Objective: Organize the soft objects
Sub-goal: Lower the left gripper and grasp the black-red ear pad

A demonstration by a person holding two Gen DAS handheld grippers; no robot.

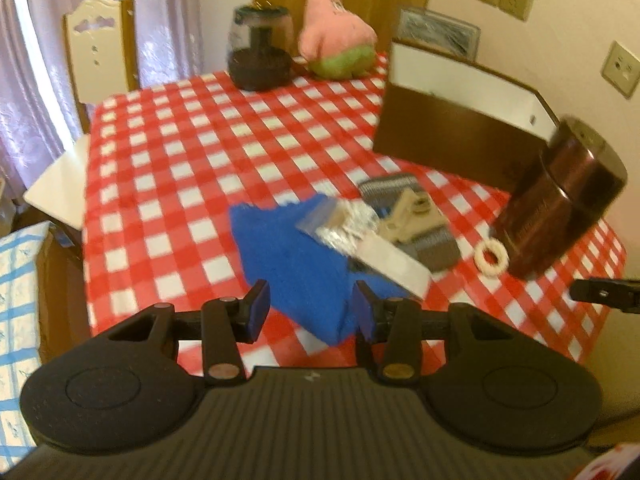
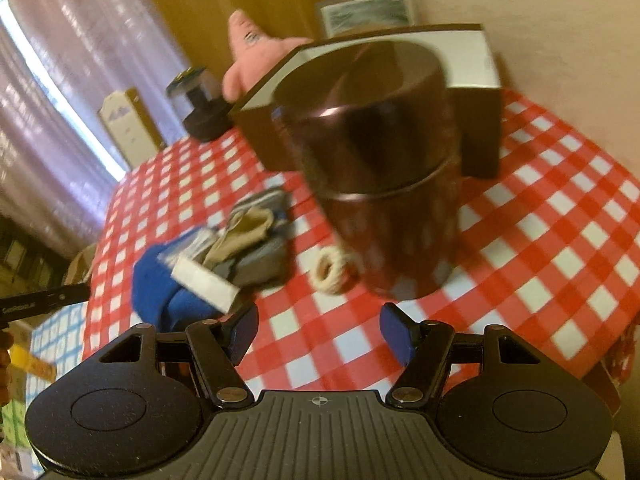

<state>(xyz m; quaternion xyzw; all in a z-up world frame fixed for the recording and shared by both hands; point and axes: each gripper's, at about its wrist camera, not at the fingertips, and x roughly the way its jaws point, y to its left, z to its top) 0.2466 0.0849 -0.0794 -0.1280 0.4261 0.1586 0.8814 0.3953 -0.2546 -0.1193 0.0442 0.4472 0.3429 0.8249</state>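
A blue cloth [image 1: 288,256] lies on the red-checked table [image 1: 168,168], its near corner between my left gripper's open fingers [image 1: 310,312]. On it lie a small plastic packet [image 1: 340,220], a white box [image 1: 390,260] and a beige clip on a grey striped sock [image 1: 416,216]. A pink plush star [image 1: 336,32] stands at the far edge. My right gripper [image 2: 320,334] is open and empty above the table, just short of a dark brown canister [image 2: 376,168]. The blue cloth [image 2: 160,284], the box [image 2: 204,280] and the sock [image 2: 256,240] show at its left.
A cream ring [image 1: 491,258] lies beside the canister [image 1: 560,200]. A brown open box [image 1: 460,120] stands at the right rear, a dark jar [image 1: 260,52] at the back. A chair [image 1: 100,48] and curtains are to the left. The table edge is close.
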